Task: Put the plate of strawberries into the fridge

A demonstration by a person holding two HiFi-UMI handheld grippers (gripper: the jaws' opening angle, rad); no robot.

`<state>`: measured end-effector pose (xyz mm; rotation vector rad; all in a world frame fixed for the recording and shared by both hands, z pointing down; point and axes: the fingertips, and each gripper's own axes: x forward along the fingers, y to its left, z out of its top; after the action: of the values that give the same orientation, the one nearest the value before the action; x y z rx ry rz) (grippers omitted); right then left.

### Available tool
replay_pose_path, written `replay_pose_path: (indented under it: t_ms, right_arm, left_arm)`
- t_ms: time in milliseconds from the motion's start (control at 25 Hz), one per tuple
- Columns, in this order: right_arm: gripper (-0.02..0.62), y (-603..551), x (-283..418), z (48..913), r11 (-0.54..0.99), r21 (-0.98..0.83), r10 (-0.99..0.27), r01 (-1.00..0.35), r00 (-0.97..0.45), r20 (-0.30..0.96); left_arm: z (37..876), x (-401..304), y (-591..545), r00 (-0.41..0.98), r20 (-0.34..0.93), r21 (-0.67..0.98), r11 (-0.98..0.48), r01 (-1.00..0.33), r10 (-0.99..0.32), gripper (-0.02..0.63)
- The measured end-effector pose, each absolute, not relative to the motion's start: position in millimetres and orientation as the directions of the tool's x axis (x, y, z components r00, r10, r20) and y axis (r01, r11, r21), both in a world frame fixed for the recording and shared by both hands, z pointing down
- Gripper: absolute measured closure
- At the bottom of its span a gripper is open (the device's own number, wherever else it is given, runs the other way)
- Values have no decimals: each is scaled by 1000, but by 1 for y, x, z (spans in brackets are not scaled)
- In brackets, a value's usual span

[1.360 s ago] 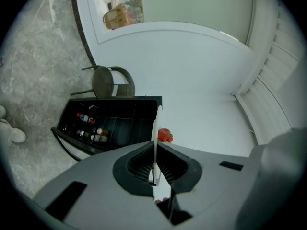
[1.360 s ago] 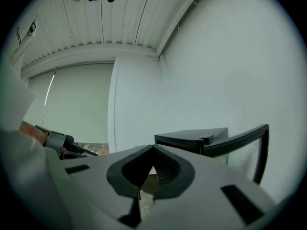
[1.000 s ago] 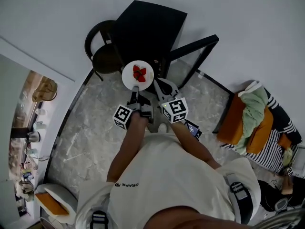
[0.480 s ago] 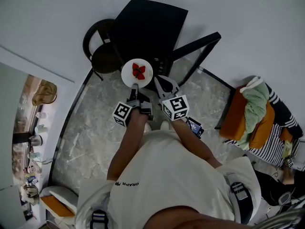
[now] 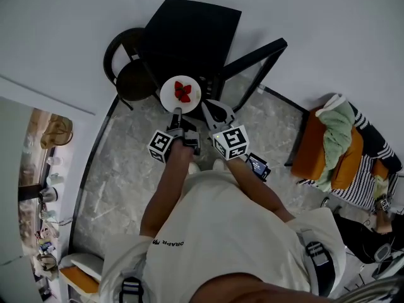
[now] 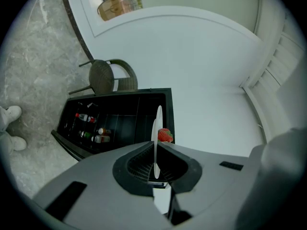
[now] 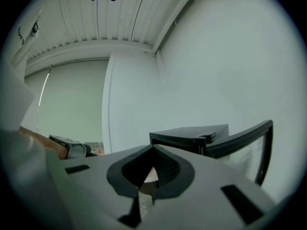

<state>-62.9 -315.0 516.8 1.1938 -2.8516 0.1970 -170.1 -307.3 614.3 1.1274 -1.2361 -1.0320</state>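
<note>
A white plate (image 5: 180, 94) carrying red strawberries (image 5: 183, 91) hangs just in front of the small black fridge (image 5: 189, 36), whose glass door (image 5: 255, 59) stands swung open to the right. My left gripper (image 5: 177, 113) is shut on the plate's near rim. In the left gripper view the plate (image 6: 158, 128) shows edge-on between the jaws, with a strawberry (image 6: 165, 135) beside it and the fridge's interior (image 6: 120, 123) with bottles (image 6: 91, 133) beyond. My right gripper (image 5: 216, 113) floats right of the plate, shut and empty, pointing at the fridge (image 7: 192, 138) and its door (image 7: 240, 140).
A dark round chair (image 5: 129, 74) stands against the wall left of the fridge. A sofa with orange cushions and heaped clothes (image 5: 338, 150) lies to the right. The floor is grey marble; the person's white shoes (image 6: 9, 128) show below.
The plate and both grippers have shifted slightly up toward the fridge; the left gripper's hold on the plate is unchanged.
</note>
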Motion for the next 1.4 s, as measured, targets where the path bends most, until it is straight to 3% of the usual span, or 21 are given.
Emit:
replay_pose_path:
  t_ms: [1400]
  right_arm:
    - [584,-327,-48,516,670,-79,-733,-738,-675,91]
  left_arm:
    - [709,-174,-413,246,219,976,216,-39,-944,594]
